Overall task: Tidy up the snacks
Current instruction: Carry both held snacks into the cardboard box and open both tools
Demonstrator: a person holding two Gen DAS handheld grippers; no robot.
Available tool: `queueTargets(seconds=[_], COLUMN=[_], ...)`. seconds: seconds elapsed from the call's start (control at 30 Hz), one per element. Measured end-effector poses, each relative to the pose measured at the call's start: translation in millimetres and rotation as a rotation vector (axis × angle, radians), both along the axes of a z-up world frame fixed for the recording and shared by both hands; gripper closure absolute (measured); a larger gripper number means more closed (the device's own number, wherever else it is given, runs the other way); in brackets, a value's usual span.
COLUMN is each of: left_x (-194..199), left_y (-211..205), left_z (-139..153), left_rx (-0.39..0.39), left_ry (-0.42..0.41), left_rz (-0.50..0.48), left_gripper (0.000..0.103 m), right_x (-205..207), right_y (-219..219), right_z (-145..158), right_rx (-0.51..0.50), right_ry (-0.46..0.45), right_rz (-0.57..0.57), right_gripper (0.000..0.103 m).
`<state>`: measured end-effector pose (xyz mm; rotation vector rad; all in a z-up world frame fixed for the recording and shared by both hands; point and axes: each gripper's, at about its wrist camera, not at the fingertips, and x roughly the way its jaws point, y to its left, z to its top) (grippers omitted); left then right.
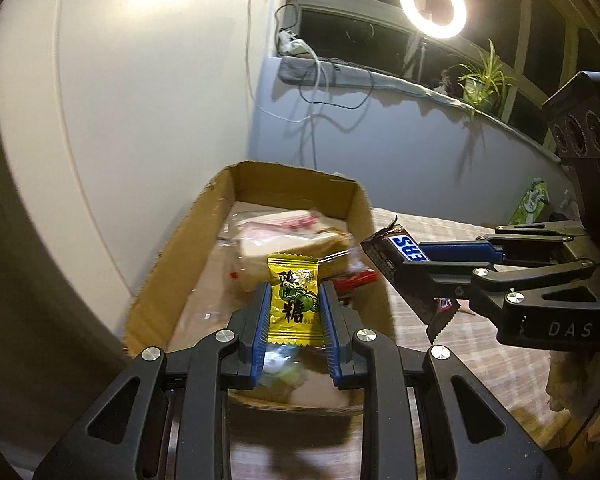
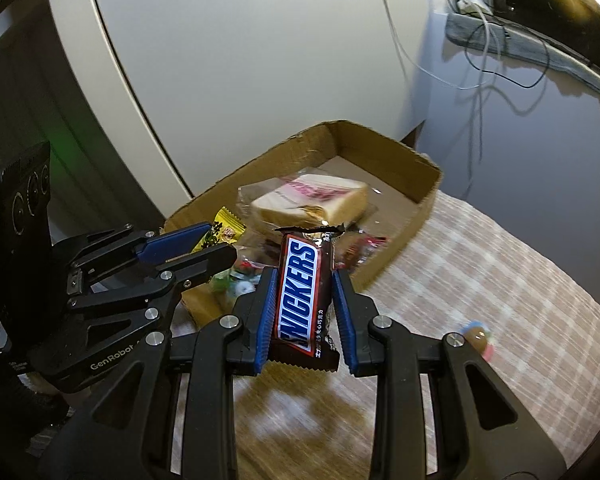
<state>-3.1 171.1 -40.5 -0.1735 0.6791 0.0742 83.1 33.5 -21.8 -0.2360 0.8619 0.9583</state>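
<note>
Checked cloth covered bench [image 2: 480, 264]; box [image 1: 364, 208] against wall held bread. Left gripper [image 1: 294, 312] clamped candy [image 1: 294, 300] above box; right gripper [image 2: 304, 300] clamped bar [image 2: 300, 296] at rim, likely for drop-in.

1. Your left gripper [image 1: 294, 304] has black linkage arms, silver round screws and ribbed blue pads [image 1: 261, 320].
2. Your right gripper [image 2: 305, 300] matches; its side reads "DAS" in the left view.

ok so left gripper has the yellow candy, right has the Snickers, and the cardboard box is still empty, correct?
Not quite: the cardboard box isn't empty. The right wrist view shows a wrapped bread slice and other snacks inside. The left gripper does hold the yellow candy, the right gripper the Snickers.
</note>
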Motion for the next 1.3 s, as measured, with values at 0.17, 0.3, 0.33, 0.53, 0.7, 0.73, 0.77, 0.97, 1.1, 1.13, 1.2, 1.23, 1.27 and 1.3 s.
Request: queueTargets(seconds=[0.17, 0.3, 0.33, 0.53, 0.7, 0.73, 0.77, 0.97, 1.1, 1.13, 1.2, 1.23, 1.27, 1.3], left_x=[-0.2, 0.1, 0.3, 1.7, 1.2, 0.4, -0.3, -2.5, -3.4, -3.7, -4.8, -5.3, -5.8, -5.6], left_y=[12.7, 15.6, 16.2, 21.6, 24.4, 24.8, 25.3, 26.4, 27.1, 26.8, 26.1, 26.0, 25.2, 24.6], left_z=[-3.3, -4.3, -4.2, -6.3, -6.4, -6.3, -6.0, -4.7, -3.2, -2.7, -1.7, -1.3, -0.7, -0.2], left_rx=[-0.014, -0.017, -0.016, -0.025, -0.025, -0.026, -0.025, -0.02, -0.019, -0.018, -0.014, -0.011, -0.008, -0.006], left_ry=[0.003, 0.004, 0.005, 0.013, 0.016, 0.015, 0.014, 0.011, 0.005, 0.004, 0.001, 0.0, 0.0, 0.0], left_rz=[0.02, 0.024, 0.024, 0.036, 0.044, 0.045, 0.046, 0.057, 0.063, 0.063, 0.066, 0.066, 0.067, 0.067], left_gripper=[0.08, 0.08, 0.08, 0.08, 0.08, 0.08, 0.08, 0.076, 0.071, 0.071, 0.071, 0.071, 0.071, 0.071], right_x=[-2.7, -1.8, -1.4, 0.5, 0.7, 0.5, 0.5, 0.3, -0.7, -1.1, -1.9, -2.0, -2.2, -2.2], right_y=[16.1, 25.7, 27.9, 36.9, 41.6, 41.9, 42.9, 42.5, 40.2, 38.9, 35.6, 34.3, 32.3, 30.5], right_z=[-2.5, -4.2, -4.8, -10.2, -13.6, -13.8, -14.2, -11.7, -8.4, -7.6, -6.0, -5.5, -4.7, -4.0], right_rx=[-0.009, -0.014, -0.014, -0.024, -0.035, -0.036, -0.037, -0.032, -0.034, -0.032, -0.028, -0.027, -0.027, -0.028], right_ry=[0.006, 0.011, 0.013, 0.024, 0.028, 0.029, 0.03, 0.014, 0.0, -0.004, -0.008, -0.008, -0.011, -0.015], right_rz=[0.022, 0.027, 0.028, 0.04, 0.047, 0.047, 0.046, 0.038, 0.032, 0.029, 0.025, 0.025, 0.022, 0.019], right_gripper=[0.074, 0.074, 0.074, 0.074, 0.073, 0.073, 0.073, 0.073, 0.055, 0.052, 0.051, 0.051, 0.051, 0.051])
